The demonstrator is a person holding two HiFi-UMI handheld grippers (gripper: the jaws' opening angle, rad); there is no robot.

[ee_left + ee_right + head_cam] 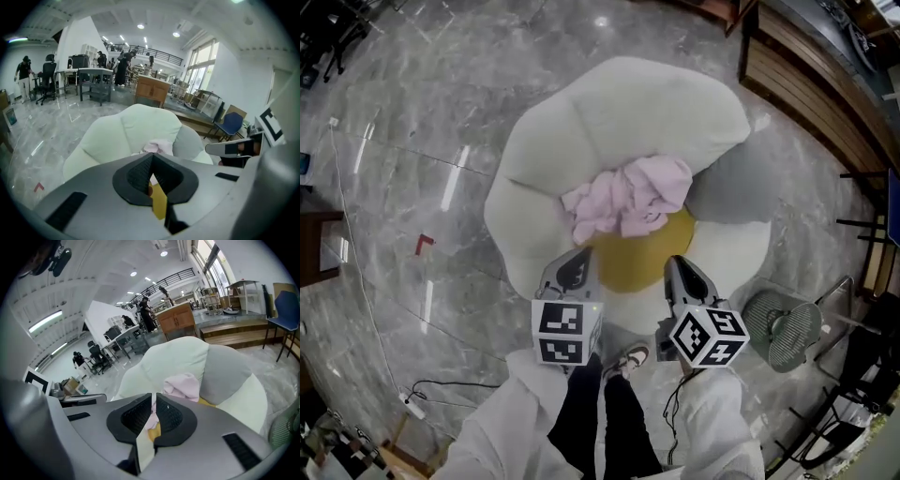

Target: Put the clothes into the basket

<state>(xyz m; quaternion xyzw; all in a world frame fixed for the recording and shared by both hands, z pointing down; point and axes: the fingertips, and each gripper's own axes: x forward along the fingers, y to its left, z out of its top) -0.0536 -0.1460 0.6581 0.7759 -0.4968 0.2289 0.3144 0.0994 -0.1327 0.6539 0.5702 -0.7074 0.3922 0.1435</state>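
Note:
A crumpled pink garment [628,197] lies on a flower-shaped floor cushion [609,112], over its yellow centre [642,253] and beside a grey petal [736,183]. My left gripper [579,255] hangs just short of the cushion's near edge, jaws shut and empty. To its right, my right gripper [676,264] is level with it, also shut on nothing. The left gripper view has the garment [157,148] just past the shut left gripper [151,157]. The right gripper view shows the garment [183,384] beyond the closed right gripper [153,397]. A round wire-mesh basket [783,330] stands on the floor to the right.
A wooden stepped platform [811,80] runs along the upper right. A cable [356,272] and a power strip [414,406] lie on the marble floor at left, near a red mark [423,244]. The person's shoe [630,358] shows between the grippers. Black stands [848,412] crowd the lower right.

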